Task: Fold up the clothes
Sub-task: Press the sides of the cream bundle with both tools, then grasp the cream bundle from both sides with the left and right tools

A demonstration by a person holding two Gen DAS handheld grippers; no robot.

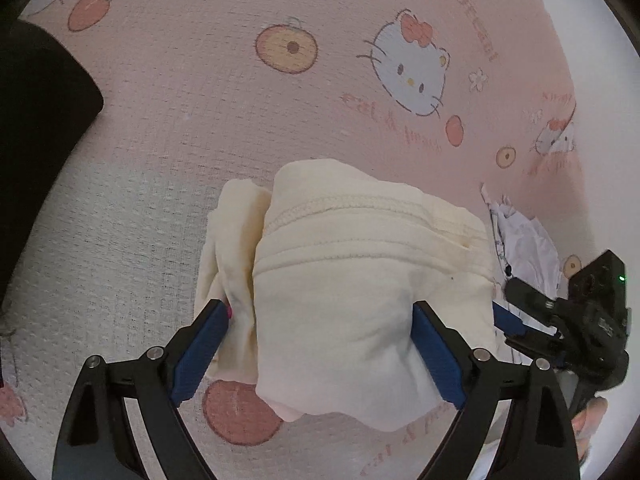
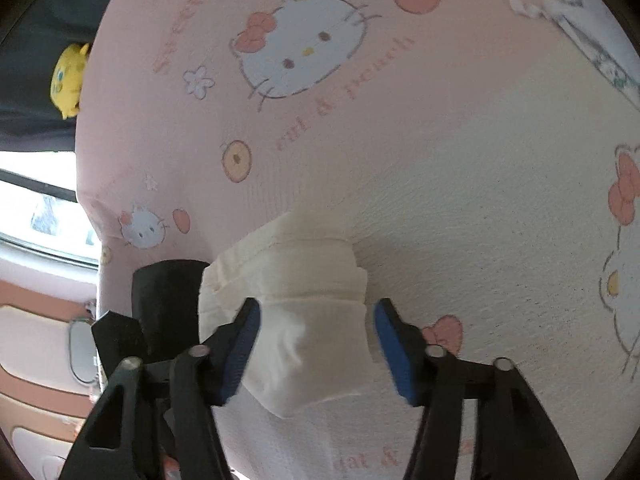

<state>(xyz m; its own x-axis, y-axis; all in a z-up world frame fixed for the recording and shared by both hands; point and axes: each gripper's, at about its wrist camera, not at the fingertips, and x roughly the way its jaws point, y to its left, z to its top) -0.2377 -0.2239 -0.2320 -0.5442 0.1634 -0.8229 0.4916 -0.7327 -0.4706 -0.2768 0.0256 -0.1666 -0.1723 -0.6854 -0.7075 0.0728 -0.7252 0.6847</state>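
1. A cream garment (image 1: 360, 280), folded into a thick bundle with a stitched hem across its top, lies on a pink bedsheet (image 1: 180, 100) printed with cartoon cats and peaches
2. The left gripper (image 1: 322, 320) stands wide, its blue pads at either side of the bundle; whether they press the cloth I cannot tell
3. In the right wrist view the right gripper (image 2: 316, 320) has its left pad against the folded cloth, while its right pad stands clear of it, so it grips nothing
4. A white patterned cloth (image 1: 524, 240) lies just right of the bundle
5. A yellow plush toy (image 2: 68, 80) sits beyond the sheet's far edge
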